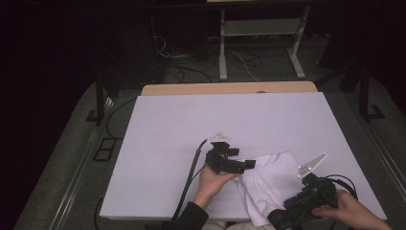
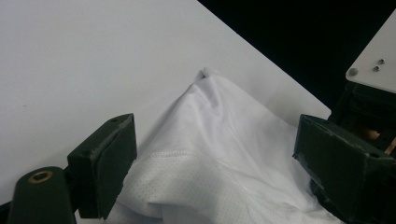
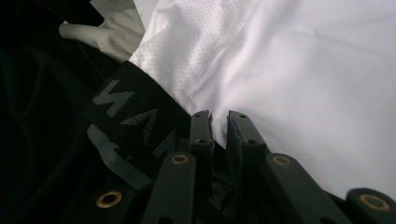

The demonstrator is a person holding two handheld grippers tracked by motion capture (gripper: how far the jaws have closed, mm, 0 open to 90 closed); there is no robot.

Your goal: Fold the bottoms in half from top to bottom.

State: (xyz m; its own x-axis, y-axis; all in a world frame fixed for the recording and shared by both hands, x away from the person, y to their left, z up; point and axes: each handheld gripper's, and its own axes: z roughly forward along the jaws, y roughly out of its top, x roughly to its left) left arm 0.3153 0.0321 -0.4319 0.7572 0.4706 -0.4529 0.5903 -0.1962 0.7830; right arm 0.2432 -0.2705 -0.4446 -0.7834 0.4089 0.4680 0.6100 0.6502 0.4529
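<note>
White fabric, one garment [image 1: 268, 184] with a band of fine perforated mesh along a stitched seam, lay crumpled on the table [image 1: 191, 124] between the two hand-held grippers, its lower edge spilling over the near edge of the table.

Two hand-held grippers were in play, one in each of the person's two hands. The left hand-held gripper [image 1: 245, 165] pointed sideways at the garment, just touching its nearest fold in the high view. In the left gripper view its two black jaws stood wide apart, released, with the cloth [image 2: 224, 154] rising in a soft peak ahead of them and running in between them; neither pad was pressing on it. The left hand [image 1: 213, 181] cupped the tool from below, a dark sleeve [image 1: 191, 218] behind it.

The right hand-held gripper [image 3: 219, 122] sat on the other side of the garment, held by the right hand [image 1: 347, 211]. In the right gripper view its two jaws were drawn nearly together with a narrow slit left between the tips, which lay at the white fabric [image 3: 303, 84]; whether any cloth was pinched there could not be told. Beside those jaws ran one black elastic band [image 3: 135, 126] with pale lettering, against dark cloth.
</note>
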